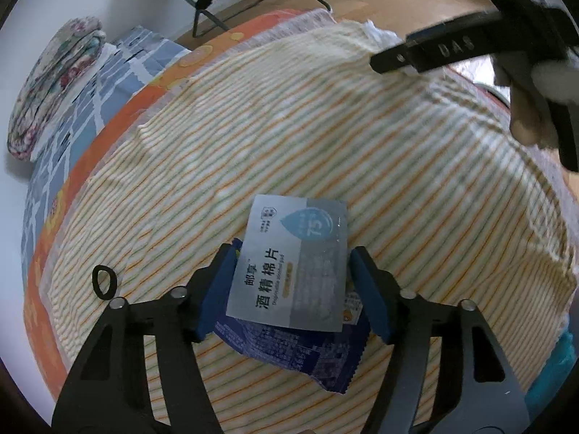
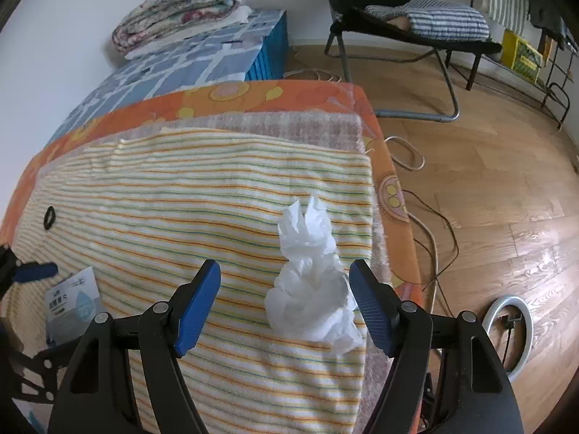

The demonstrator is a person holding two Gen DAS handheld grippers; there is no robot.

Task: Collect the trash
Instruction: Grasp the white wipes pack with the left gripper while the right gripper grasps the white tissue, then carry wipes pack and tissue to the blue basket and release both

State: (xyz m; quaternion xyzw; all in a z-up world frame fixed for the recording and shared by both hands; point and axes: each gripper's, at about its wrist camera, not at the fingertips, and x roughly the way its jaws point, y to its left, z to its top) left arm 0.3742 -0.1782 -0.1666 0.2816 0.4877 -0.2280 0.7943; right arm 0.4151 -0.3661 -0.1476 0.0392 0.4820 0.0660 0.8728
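Note:
A silver wipes packet [image 1: 289, 264] with blue print lies on a dark blue wrapper [image 1: 289, 354], both flat on the striped towel [image 1: 289, 126]. My left gripper [image 1: 292, 251] points down over them. Its blue pads stand close beside the packet's two long edges, and the packet is not bent or lifted. A crumpled white tissue [image 2: 311, 289] sits near the towel's right edge. My right gripper [image 2: 284, 266] is open around it, the right pad almost at the tissue, the left pad well clear. The packet [image 2: 72, 300] and a left-gripper fingertip [image 2: 36, 271] show at the far left of the right wrist view.
A small black ring [image 1: 104, 282] lies on the towel left of the packet. The bed's orange edge [image 2: 394, 188] drops to a wooden floor [image 2: 506, 181] with cables and a white ring light [image 2: 506, 336]. A folded quilt [image 2: 181, 7] and a folding chair [image 2: 398, 18] stand beyond.

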